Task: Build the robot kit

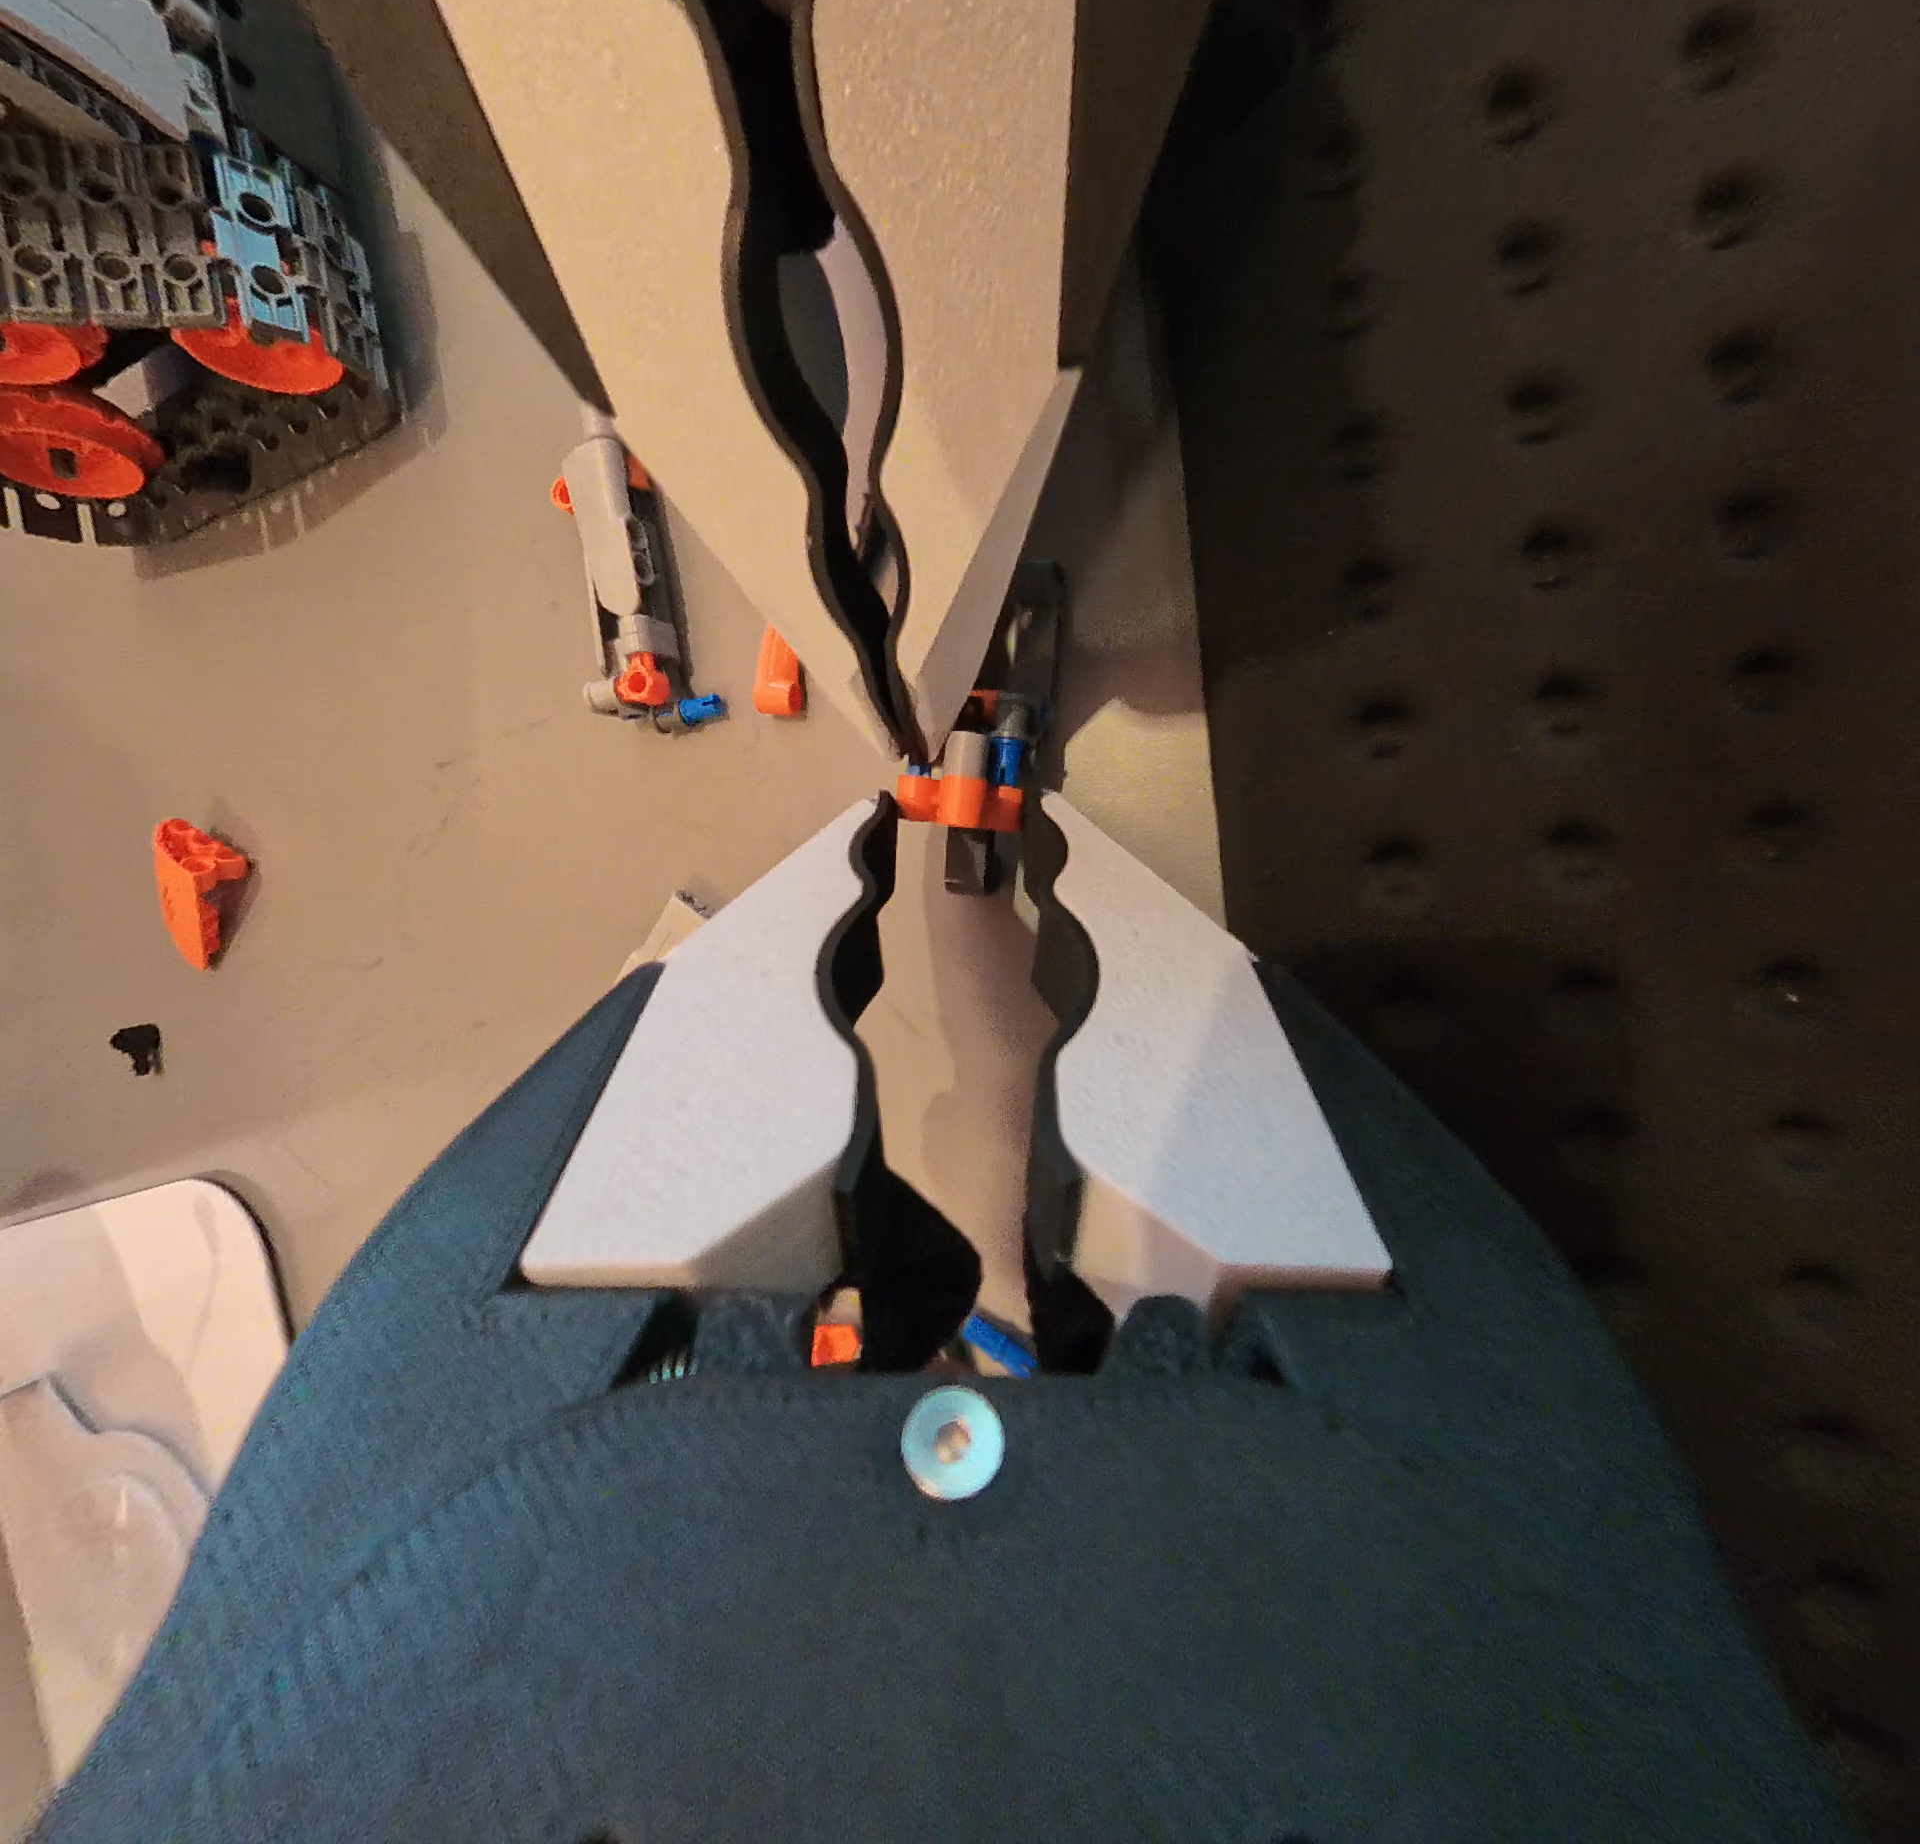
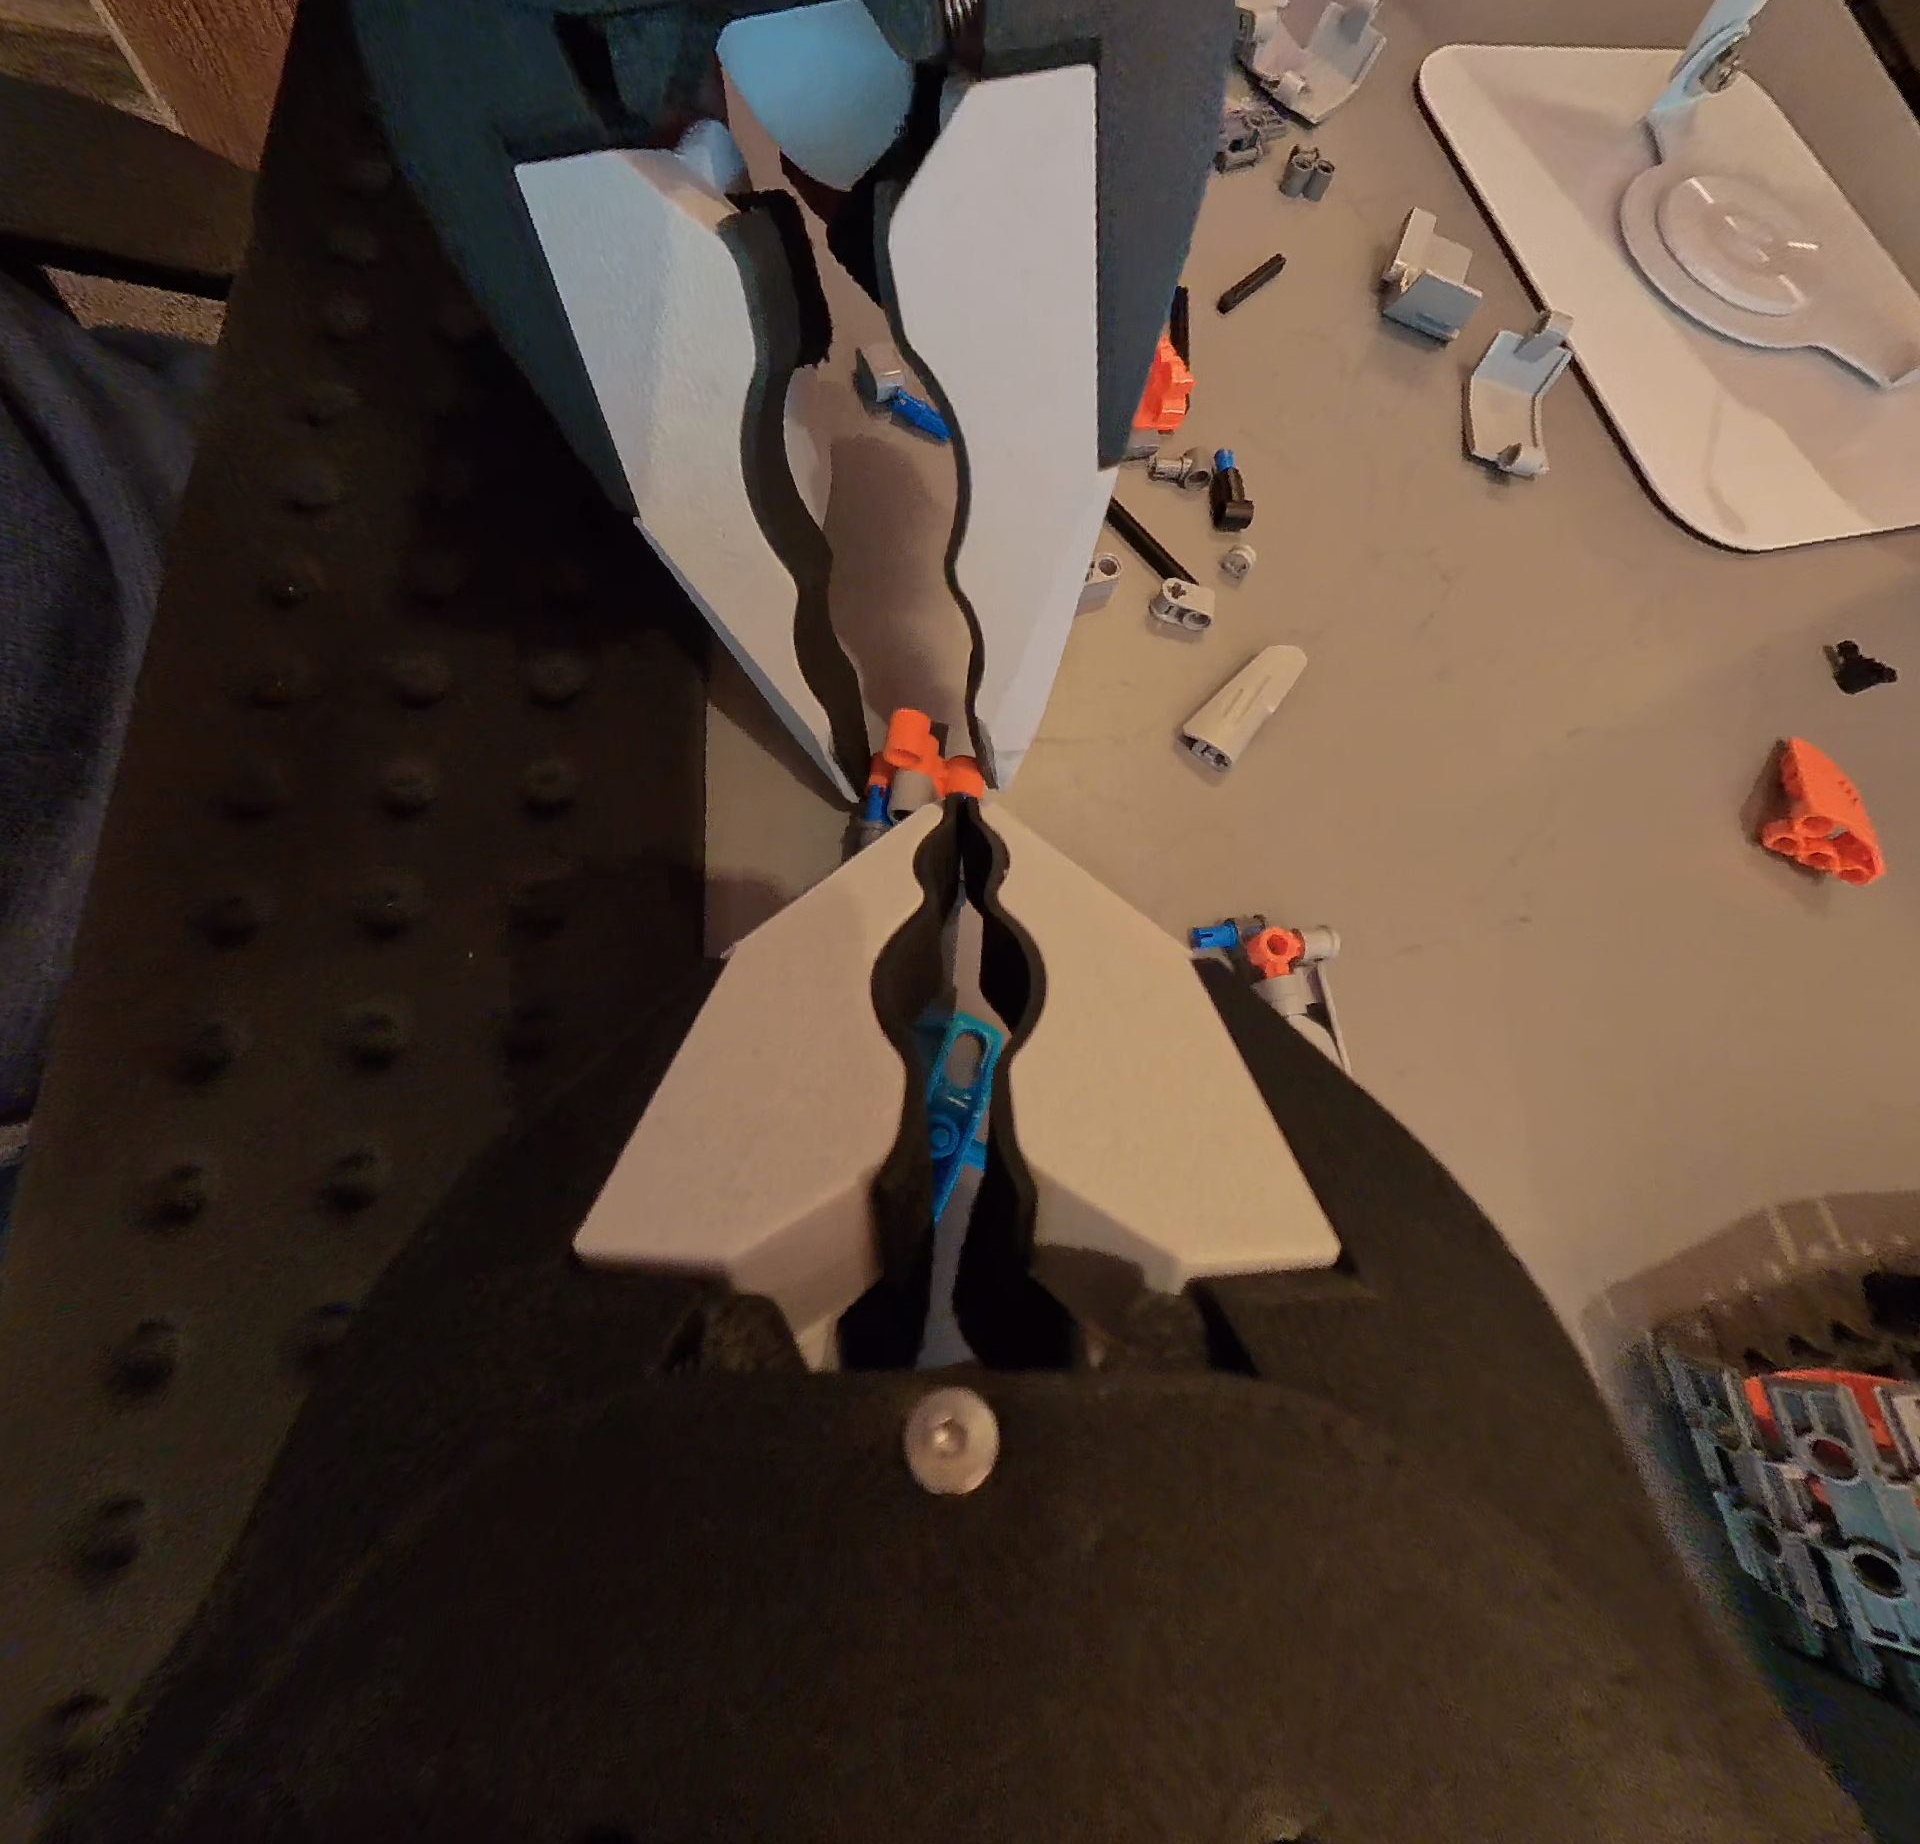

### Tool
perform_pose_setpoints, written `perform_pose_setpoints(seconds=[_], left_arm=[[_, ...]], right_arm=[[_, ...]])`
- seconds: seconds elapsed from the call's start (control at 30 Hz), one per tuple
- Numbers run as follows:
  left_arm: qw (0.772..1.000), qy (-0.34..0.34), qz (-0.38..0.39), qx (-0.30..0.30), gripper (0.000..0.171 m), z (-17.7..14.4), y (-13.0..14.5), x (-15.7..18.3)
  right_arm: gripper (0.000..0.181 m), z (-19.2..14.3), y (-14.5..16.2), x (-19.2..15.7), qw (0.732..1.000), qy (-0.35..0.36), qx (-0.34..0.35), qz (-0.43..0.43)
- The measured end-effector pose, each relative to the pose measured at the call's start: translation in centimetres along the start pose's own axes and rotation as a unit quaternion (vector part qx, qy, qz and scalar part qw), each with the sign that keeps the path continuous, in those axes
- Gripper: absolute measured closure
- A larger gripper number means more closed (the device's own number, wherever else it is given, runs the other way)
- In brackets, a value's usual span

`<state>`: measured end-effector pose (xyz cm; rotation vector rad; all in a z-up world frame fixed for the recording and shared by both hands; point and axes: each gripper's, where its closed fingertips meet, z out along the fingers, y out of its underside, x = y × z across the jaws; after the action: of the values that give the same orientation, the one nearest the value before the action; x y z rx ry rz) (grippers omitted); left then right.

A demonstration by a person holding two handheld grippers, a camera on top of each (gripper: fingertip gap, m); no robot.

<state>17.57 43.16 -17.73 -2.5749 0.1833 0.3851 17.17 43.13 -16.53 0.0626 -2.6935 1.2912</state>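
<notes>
Brick cluster [image 1: 961,781]: small orange, grey and blue assembly, held above the table [image 1: 364,755] edge between both tongs' tips.
Left gripper [image 1: 961,818]: jaws spread at the cluster's sides; real grip unclear.
Right gripper [image 2: 961,807]: jaws pinched together on the cluster's orange end.
Blue beam [image 2: 956,1098]: visible between the right gripper's fingers.
Far left: tracked model [image 1: 177,298] with orange wheels.
Loose parts: orange wedge [image 1: 197,885], grey sub-assembly [image 1: 629,589].
Right side: dark studded mat [image 1: 1558,651].
Writing: none readable.
</notes>
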Motion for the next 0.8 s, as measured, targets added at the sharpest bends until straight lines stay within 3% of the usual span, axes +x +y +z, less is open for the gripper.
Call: perform_pose_setpoints(seconds=[0.27, 0.6, 0.8], left_arm=[[0.992, -0.003, -0.003, 0.122, 0.149, -0.08, -0.24, -0.03], [0.980, 0.048, -0.027, 0.191, 0.149, -0.57, -0.22, -0.29], [0.979, 0.080, -0.002, 0.186, 0.148, -0.09, -0.22, -0.05]], right_arm=[[0.181, -0.02, 0.10, 0.09, 0.999, -0.019, 0.014, 0.024], [0.181, -0.05, 0.20, 0.19, 0.999, -0.024, 0.021, 0.031], [0.181, -0.06, 0.21, 0.06, 0.999, -0.032, 0.025, 0.031]])
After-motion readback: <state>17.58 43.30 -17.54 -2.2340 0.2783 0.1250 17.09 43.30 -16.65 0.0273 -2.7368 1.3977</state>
